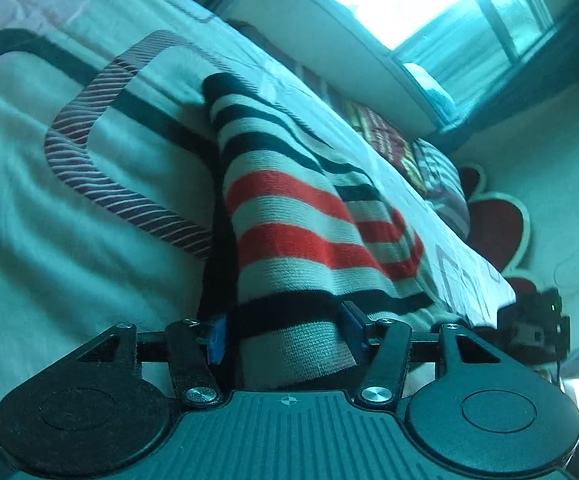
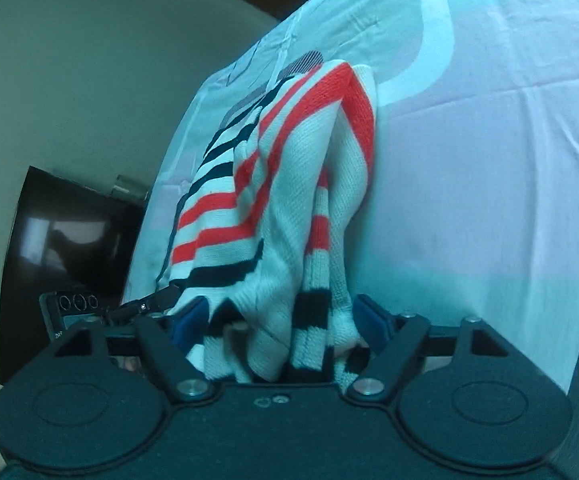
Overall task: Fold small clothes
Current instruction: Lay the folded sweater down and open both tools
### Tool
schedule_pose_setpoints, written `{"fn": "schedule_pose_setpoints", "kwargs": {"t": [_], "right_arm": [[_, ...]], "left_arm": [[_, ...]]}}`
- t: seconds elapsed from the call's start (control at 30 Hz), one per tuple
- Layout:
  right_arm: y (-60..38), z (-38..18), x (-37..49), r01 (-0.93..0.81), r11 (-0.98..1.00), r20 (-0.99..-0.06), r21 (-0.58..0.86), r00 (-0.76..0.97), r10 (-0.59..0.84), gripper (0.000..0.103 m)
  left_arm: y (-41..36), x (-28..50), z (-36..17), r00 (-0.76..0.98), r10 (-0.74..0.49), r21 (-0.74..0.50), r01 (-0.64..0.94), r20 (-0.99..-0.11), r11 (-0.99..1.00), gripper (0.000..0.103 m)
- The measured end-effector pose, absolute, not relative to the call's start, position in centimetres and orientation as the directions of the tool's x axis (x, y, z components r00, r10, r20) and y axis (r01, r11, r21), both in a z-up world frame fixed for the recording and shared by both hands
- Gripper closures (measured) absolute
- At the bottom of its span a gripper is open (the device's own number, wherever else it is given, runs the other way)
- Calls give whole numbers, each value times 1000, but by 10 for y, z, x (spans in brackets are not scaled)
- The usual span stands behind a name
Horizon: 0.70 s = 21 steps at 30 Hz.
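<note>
A knitted garment with white, red and dark stripes (image 1: 289, 208) lies stretched over the bed sheet (image 1: 49, 200), running away from my left gripper (image 1: 285, 328). Its near edge sits between the blue pads (image 1: 216, 334), which stand apart and do not squeeze it. In the right wrist view the same garment (image 2: 289, 168) is bunched in loose folds on the pale sheet (image 2: 469, 200). Its striped end hangs between the blue pads (image 2: 191, 314) of my right gripper (image 2: 283, 316), whose jaws are spread wider than the cloth.
The bed's edge runs along the right of the left wrist view, with patterned cushions (image 1: 429, 160) on it. Below lie a red heart-shaped rug (image 1: 497, 224) and a bright window (image 1: 409, 0). A dark screen (image 2: 69, 240) hangs on the wall left of the bed.
</note>
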State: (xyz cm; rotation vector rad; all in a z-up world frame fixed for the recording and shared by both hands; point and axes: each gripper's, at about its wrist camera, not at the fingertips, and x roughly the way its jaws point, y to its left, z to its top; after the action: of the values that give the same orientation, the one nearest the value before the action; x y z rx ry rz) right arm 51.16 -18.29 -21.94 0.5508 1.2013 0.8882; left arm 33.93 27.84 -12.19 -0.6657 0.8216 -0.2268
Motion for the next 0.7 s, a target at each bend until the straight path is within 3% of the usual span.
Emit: {"fn": "schedule_pose_setpoints", "kwargs": {"t": [0.03,0.17,0.23,0.3,0.37,0.43,0.57,0.63,0.7], "right_arm": [[-186,-225,513,-218,519,-514,827,85,854,55],[-199,-219,500,-188,464,-458,865,80,885,59],[-192,-218,494,-281,628,-623,725,122,773,61],[-189,-211,490,-363,638,-635,679,146,759,60],[-194,-192,480,-388,692,-655,609,245,714,46],[-199,-164,452,-486,719,-612,497,391,688,44],[-176,-144,412,-667,690,-567,283,464,681,70],[-161,-153,405,-704,691,-615,163,475,630,70],[-141,-169,413,-687,724,-705,65,482,521,69]], "left_arm": [[276,340,-119,669,-424,-618,-69,-611,783,47],[274,335,-111,639,-414,-579,-62,-648,813,47],[273,334,-112,631,-404,-563,-64,-663,824,39],[270,328,-105,641,-353,-514,-76,-681,855,34],[263,314,-90,678,-314,-473,-57,-665,879,34],[255,297,-78,714,-307,-445,-7,-629,896,34],[243,288,-80,717,-267,-392,-10,-644,920,34],[231,290,-92,671,-205,-294,-19,-712,956,34],[226,286,-101,672,-189,-265,-12,-716,964,34]]}}
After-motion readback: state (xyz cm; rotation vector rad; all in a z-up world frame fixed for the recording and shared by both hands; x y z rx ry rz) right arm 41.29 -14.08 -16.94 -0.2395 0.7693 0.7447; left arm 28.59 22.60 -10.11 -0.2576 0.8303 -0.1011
